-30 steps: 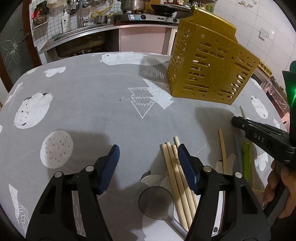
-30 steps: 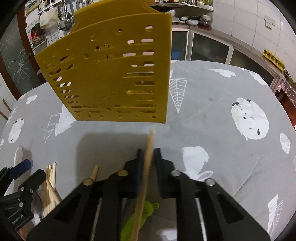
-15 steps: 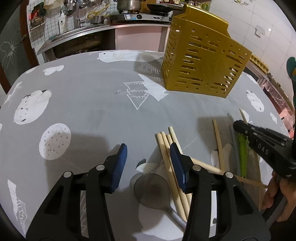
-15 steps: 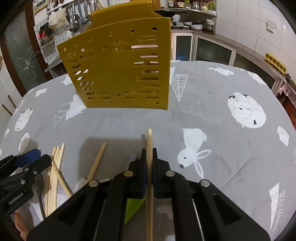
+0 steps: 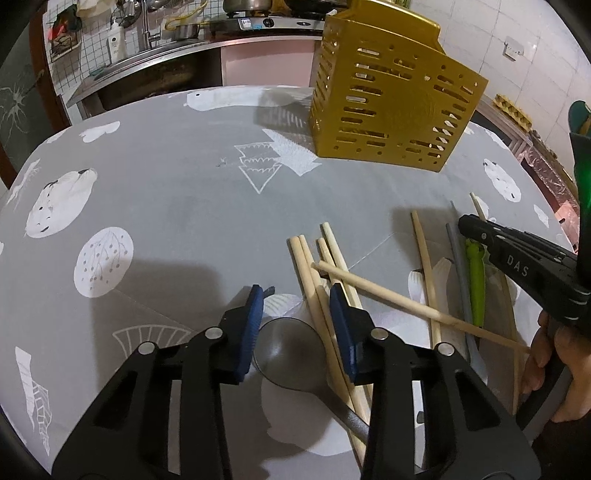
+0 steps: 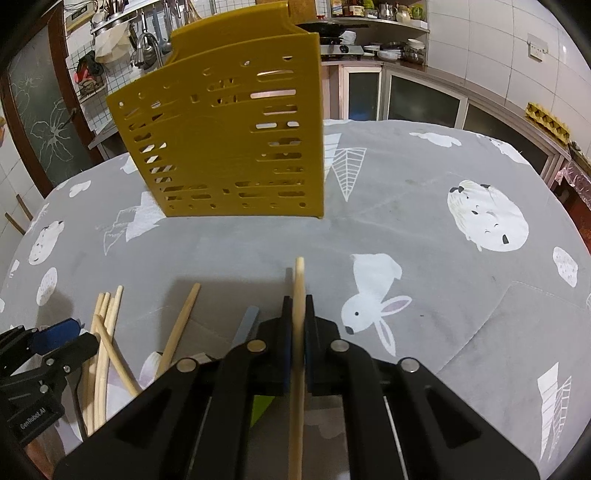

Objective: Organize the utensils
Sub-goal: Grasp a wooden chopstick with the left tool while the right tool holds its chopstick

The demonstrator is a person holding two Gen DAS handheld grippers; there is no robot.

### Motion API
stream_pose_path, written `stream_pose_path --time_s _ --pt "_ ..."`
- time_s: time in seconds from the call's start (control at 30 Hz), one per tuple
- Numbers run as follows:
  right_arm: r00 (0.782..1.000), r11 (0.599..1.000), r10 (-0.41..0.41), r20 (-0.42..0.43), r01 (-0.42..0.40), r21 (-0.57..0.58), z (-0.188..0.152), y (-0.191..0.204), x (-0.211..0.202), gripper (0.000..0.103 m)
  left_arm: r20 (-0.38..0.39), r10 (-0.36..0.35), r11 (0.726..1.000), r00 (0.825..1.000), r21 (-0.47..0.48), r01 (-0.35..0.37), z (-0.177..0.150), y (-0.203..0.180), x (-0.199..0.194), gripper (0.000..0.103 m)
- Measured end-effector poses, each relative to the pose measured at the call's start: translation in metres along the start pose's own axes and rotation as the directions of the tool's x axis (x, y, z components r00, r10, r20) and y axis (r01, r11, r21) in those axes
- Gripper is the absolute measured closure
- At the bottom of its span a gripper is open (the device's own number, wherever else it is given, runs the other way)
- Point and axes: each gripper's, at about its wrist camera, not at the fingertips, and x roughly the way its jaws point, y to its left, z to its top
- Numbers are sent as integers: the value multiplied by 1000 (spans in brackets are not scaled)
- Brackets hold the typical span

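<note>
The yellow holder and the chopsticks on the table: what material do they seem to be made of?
Yellow holder: likely moulded plastic, its thin slotted walls slightly glossy. Chopsticks: probably bare wood or bamboo, pale, matte, with no coating to be seen.

I am working in a home kitchen. Behind the far edge of the table [image 5: 177,192], covered with a grey printed cloth, I see a steel sink [image 5: 147,70] with a tap [image 6: 146,46], a gas stove [image 5: 280,22] carrying pots, white wall tiles [image 6: 491,55], and shelves with jars [image 6: 373,9].
</note>
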Motion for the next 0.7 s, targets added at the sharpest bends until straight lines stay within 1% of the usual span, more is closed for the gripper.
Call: stream_pose_path --time_s 0.17,0.27,0.37,0.5,0.6,0.7 --pt "1000 1000 3 1 -3 3 0 -1 0 97 1 13 1000 1000 20 -13 -1 -3 2 67" --pt "1000 1000 4 2 -4 8 1 -3 0 97 -8 -6 1000 1000 6 6 1 0 3 68" --pt "1000 1000 9 3 -9 13 1 -5 -1 97 -13 -27 999 1000 -29 27 3 7 1 71" --pt "1000 1000 11 3 -11 12 1 -7 -1 97 -3 -3 999 1000 -35 3 4 10 0 71" --pt "1000 1000 9 3 -9 13 1 -7 -1 97 9 45 999 999 -32 -44 4 12 -2 71" --pt "1000 1000 9 3 -10 14 1 -8 -1 97 -1 33 999 999 -41 -33 5 15 1 71"
